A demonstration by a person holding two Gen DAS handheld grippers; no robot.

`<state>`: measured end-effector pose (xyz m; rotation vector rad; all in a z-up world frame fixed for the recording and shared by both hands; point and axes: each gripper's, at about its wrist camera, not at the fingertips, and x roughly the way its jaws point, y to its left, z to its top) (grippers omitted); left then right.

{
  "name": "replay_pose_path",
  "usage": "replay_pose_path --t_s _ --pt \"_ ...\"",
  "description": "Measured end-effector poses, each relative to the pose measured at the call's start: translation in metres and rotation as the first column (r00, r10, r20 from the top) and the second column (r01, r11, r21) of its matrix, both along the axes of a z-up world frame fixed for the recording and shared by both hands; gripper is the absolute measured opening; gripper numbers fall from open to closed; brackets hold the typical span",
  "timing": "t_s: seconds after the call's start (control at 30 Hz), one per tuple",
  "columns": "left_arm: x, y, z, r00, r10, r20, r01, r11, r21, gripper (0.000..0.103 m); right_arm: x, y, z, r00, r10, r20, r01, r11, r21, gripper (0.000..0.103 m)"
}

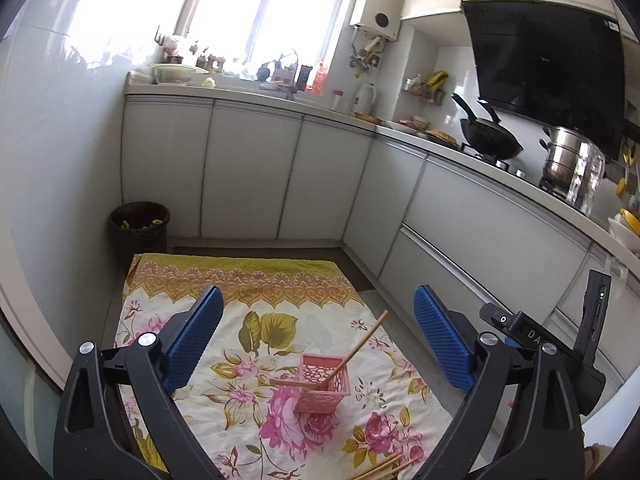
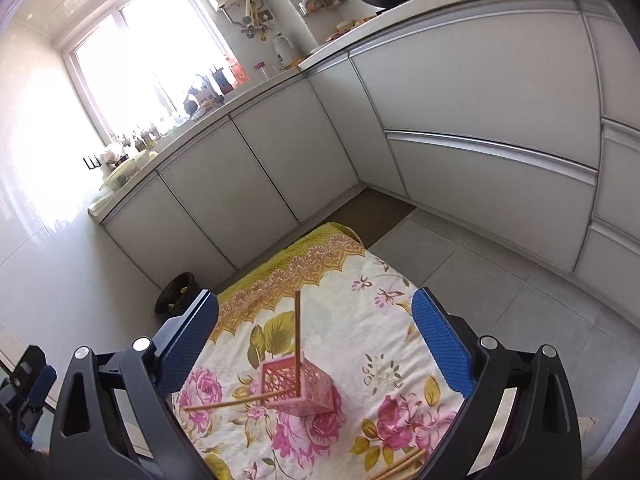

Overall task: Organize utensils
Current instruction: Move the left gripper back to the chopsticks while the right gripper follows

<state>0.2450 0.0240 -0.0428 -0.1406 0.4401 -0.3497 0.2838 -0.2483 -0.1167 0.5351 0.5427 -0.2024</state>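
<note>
A pink lattice basket (image 1: 322, 389) stands on a floral cloth (image 1: 256, 300) on the floor. Two wooden chopsticks (image 1: 362, 342) lean out of it, one up to the right, one low to the left. More chopsticks (image 1: 378, 468) lie on the cloth at the near edge. My left gripper (image 1: 316, 320) is open and empty, held above and before the basket. In the right wrist view the basket (image 2: 298, 386) holds the same two chopsticks (image 2: 298, 332), and loose chopsticks (image 2: 400, 466) lie near. My right gripper (image 2: 316, 320) is open and empty above the basket.
White kitchen cabinets (image 1: 248, 172) run behind and to the right of the cloth. A dark waste bin (image 1: 140, 228) stands at the cloth's far left corner. A wok (image 1: 490, 138) and a steel pot (image 1: 566, 158) sit on the counter. Grey floor tiles (image 2: 480, 276) lie right of the cloth.
</note>
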Motion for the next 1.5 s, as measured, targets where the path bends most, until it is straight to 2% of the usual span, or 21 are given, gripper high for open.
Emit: replay_pose_path --t_s 0.07,0.13,0.27,0.4,0.53,0.67,0.73,0.83,0.87,0.93,1.07,1.17,1.33,1.5 --pt "-0.008 -0.015 -0.002 0.997 -0.072 -0.006 0.073 0.996 0.048 0.096 -0.019 -0.006 -0.013 0.999 -0.007 -0.044 0.006 1.000 -0.010 0.096" --pt "-0.016 -0.031 -0.007 0.987 -0.158 -0.027 0.160 0.982 0.100 0.096 -0.040 -0.012 -0.030 0.995 -0.019 -0.097 0.019 1.000 -0.008 0.096" --pt "-0.027 -0.066 -0.030 0.946 -0.303 -0.111 0.321 0.923 0.215 0.096 -0.085 -0.027 -0.078 0.971 -0.038 -0.234 0.053 0.997 0.057 0.096" --pt "-0.029 -0.096 -0.061 0.887 -0.398 -0.234 0.452 0.853 0.261 0.096 -0.125 -0.038 -0.121 0.932 -0.042 -0.360 0.095 0.987 0.130 0.096" --pt "-0.020 -0.122 -0.097 0.822 -0.429 -0.374 0.536 0.804 0.257 0.096 -0.147 -0.042 -0.145 0.900 -0.018 -0.435 0.113 0.975 0.193 0.096" --pt "-0.002 -0.146 -0.145 0.728 -0.418 -0.544 0.599 0.773 0.209 0.096 -0.155 -0.040 -0.154 0.888 0.027 -0.459 0.088 0.970 0.228 0.096" --pt "0.010 -0.161 -0.174 0.667 -0.396 -0.632 0.626 0.757 0.186 0.095 -0.157 -0.039 -0.157 0.884 0.052 -0.465 0.079 0.963 0.259 0.096" --pt "0.032 -0.174 -0.222 0.550 -0.313 -0.774 0.638 0.756 0.148 0.080 -0.158 -0.039 -0.161 0.876 0.085 -0.474 0.072 0.950 0.305 0.096" --pt "0.038 -0.177 -0.237 0.519 -0.279 -0.808 0.634 0.760 0.145 0.076 -0.159 -0.040 -0.164 0.873 0.096 -0.478 0.071 0.945 0.320 0.096" --pt "0.048 -0.181 -0.260 0.487 -0.218 -0.846 0.624 0.764 0.162 0.069 -0.159 -0.041 -0.167 0.867 0.108 -0.487 0.074 0.938 0.339 0.096" --pt "0.057 -0.188 -0.286 0.463 -0.171 -0.870 0.636 0.748 0.192 0.053 -0.159 -0.042 -0.170 0.861 0.123 -0.493 0.067 0.934 0.350 0.096" --pt "0.058 -0.194 -0.293 0.471 -0.168 -0.866 0.655 0.725 0.215 0.042 -0.158 -0.044 -0.173 0.858 0.134 -0.495 0.063 0.930 0.361 0.096" --pt "0.061 -0.200 -0.301 0.503 -0.153 -0.851 0.668 0.694 0.270 0.030 -0.156 -0.046 -0.177 0.855 0.141 -0.499 0.067 0.924 0.376 0.096" --pt "0.066 -0.200 -0.310 0.516 -0.140 -0.845 0.673 0.677 0.298 0.028 -0.155 -0.047 -0.178 0.854 0.142 -0.500 0.068 0.923 0.378 0.096"
